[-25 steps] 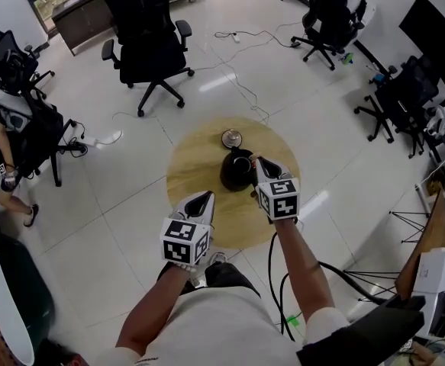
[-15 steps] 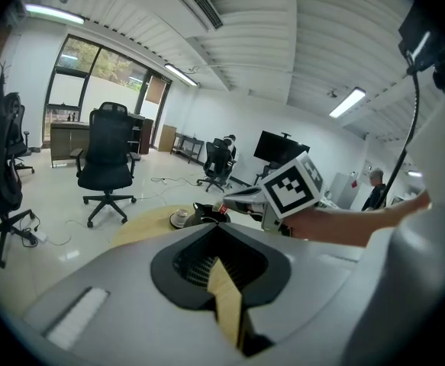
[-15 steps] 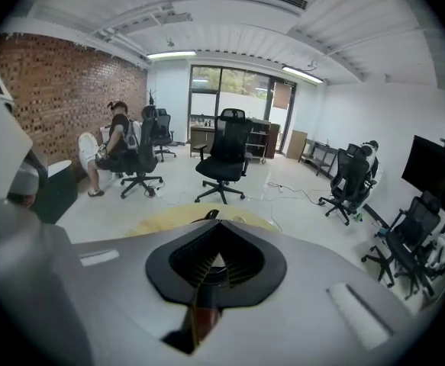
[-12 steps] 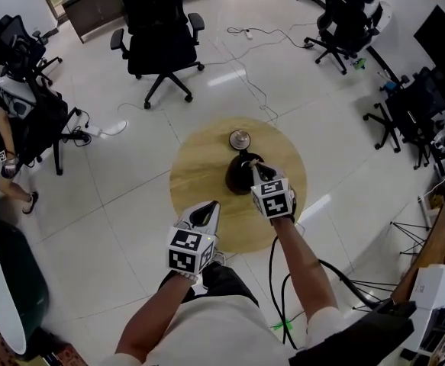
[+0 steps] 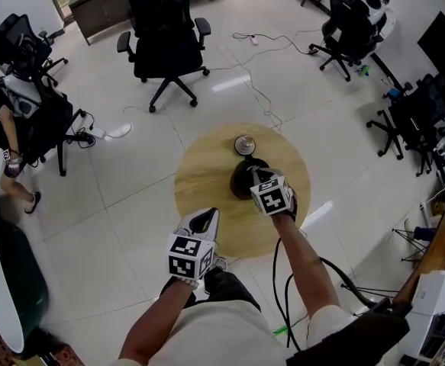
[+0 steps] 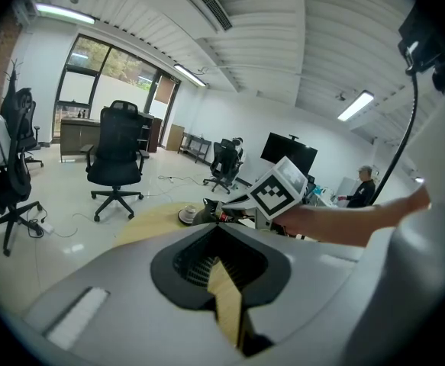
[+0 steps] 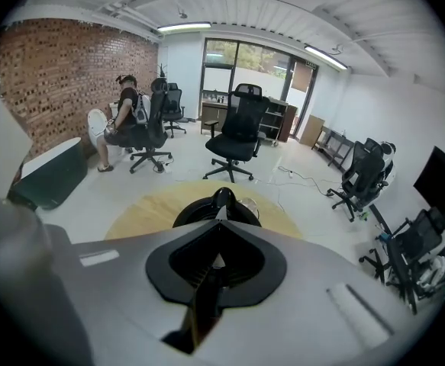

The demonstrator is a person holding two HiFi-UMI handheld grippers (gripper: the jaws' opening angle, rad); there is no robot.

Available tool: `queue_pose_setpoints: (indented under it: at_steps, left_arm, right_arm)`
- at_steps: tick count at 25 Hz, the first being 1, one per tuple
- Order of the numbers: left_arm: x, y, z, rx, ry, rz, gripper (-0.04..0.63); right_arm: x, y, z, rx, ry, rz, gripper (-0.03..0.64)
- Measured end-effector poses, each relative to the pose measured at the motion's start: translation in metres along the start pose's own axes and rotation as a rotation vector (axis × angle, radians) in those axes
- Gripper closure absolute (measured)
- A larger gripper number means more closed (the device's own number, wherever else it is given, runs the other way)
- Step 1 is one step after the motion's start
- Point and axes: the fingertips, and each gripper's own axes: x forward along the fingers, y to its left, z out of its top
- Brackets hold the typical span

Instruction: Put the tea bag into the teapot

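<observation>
The left claw (image 6: 217, 231) fills the lower frame, its two grey jaws closed together with nothing between them. Beyond it, a hand (image 6: 302, 218) holds the right claw (image 6: 211, 204) in from the right over a dark teapot (image 6: 200, 215) on the round wooden table (image 6: 157, 221); a small reddish scrap at its tip looks like the tea bag (image 6: 224, 216). A pale disc (image 6: 185, 216) lies just left of the teapot, and a black office chair (image 6: 117, 155) stands behind.
</observation>
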Motion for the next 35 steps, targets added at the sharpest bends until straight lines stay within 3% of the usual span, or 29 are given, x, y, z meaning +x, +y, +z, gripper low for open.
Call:
queue_pose_setpoints:
  at_steps: [6, 9, 13, 15, 20, 28, 35]
  left_arm:
    - [-0.004, 0.003, -0.002, -0.01, -0.004, 0.002, 0.583]
    - [-0.005, 0.003, -0.003, -0.011, -0.007, -0.004, 0.583]
    - [-0.005, 0.007, 0.001, -0.016, -0.035, -0.026, 0.583]
    - [-0.004, 0.008, 0.005, -0.013, -0.048, -0.037, 0.583]
    - [0.002, 0.006, 0.021, -0.007, -0.064, -0.1, 0.583]
    - [-0.003, -0.009, 0.045, 0.06, -0.104, -0.216, 0.583]
    - [-0.029, -0.015, 0.002, 0.069, -0.06, -0.272, 0.583]
  right_arm:
    - [0.003, 0.003, -0.003, 0.018, 0.018, 0.015, 0.545]
    - [-0.005, -0.003, -0.001, 0.034, -0.006, -0.009, 0.545]
    - [-0.029, -0.011, 0.004, 0.11, -0.086, -0.04, 0.55]
    - [-0.048, -0.012, 0.005, 0.157, -0.143, -0.061, 0.615]
    - [-0.095, -0.006, 0.001, 0.307, -0.281, -0.089, 0.615]
    - [-0.138, 0.041, -0.026, 0.406, -0.316, -0.102, 0.615]
    - [-0.157, 0.105, -0.06, 0.456, -0.308, -0.13, 0.615]
